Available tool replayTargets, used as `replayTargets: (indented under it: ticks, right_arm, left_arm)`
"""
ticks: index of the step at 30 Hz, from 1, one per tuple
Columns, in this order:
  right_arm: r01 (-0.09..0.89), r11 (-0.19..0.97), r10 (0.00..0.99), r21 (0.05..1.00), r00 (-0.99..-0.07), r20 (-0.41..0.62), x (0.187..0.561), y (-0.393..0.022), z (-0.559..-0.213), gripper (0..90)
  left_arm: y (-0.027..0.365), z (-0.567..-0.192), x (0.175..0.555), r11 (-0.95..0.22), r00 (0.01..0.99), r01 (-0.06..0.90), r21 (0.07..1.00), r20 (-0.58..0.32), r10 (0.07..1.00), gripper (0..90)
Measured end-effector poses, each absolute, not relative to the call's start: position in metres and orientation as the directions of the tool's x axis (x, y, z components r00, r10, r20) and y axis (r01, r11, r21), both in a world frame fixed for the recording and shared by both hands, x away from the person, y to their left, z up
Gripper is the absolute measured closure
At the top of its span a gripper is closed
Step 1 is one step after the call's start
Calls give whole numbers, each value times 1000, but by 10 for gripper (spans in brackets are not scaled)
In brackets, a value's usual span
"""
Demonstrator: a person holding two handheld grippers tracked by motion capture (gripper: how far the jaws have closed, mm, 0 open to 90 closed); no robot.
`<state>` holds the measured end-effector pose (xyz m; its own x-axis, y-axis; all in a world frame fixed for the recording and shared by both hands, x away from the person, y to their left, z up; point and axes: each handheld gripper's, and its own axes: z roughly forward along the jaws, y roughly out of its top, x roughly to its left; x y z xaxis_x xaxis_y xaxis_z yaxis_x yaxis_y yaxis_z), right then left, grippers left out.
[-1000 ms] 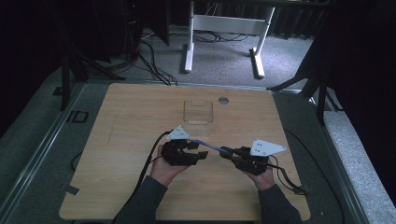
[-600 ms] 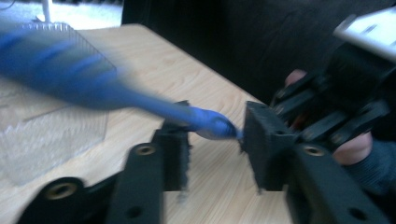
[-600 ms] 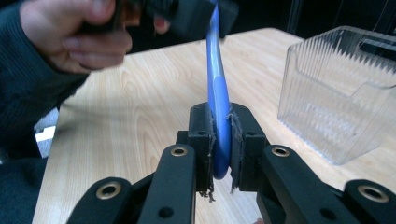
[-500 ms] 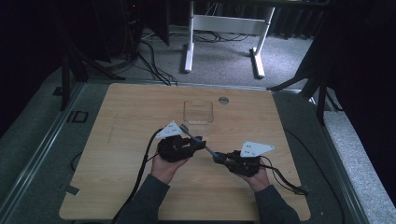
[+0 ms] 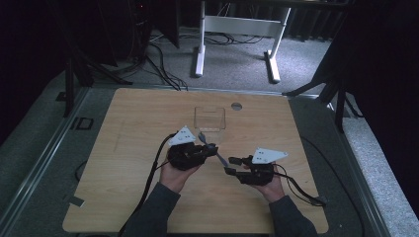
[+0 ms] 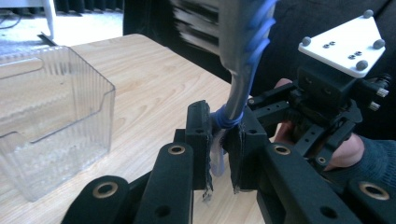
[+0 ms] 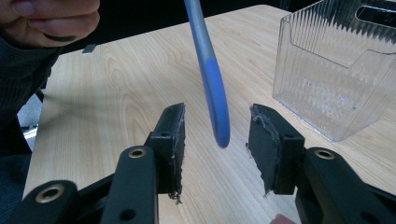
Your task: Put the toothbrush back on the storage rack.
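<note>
Blue-grey toothbrush (image 6: 239,70) is pinched near its head by the left gripper (image 6: 219,149); right gripper (image 7: 215,140), jaws just opened, stands clear around the handle tip. Off-centre grip could let it swing short of the clear box (image 5: 209,119).

A pale wooden worktop (image 5: 138,148) stands on grey carpet (image 5: 237,64); white table legs (image 5: 200,44) and black cables (image 5: 158,54) lie beyond, under dim light.

Grey toothbrush (image 7: 208,65) with blue grip stripes, clear ribbed box (image 5: 209,119) beyond, pale wood-grain tabletop (image 5: 128,128), black tools.
</note>
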<state>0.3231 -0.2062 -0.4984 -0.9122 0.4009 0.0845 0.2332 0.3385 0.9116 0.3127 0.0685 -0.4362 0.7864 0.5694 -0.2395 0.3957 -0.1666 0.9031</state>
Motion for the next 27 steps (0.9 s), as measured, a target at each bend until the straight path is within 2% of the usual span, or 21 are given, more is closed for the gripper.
replayTargets:
  ticks: [14,27]
  right_arm:
    - [231,374,399,898,-914,69,323,-205,-502,543]
    - [233,386,393,893,-917,69,324,-203,-504,540]
  left_arm:
    - [68,-425,318,-214,773,366,906,-168,612,797]
    - [72,-421,324,-216,759,358,908,-148,635,797]
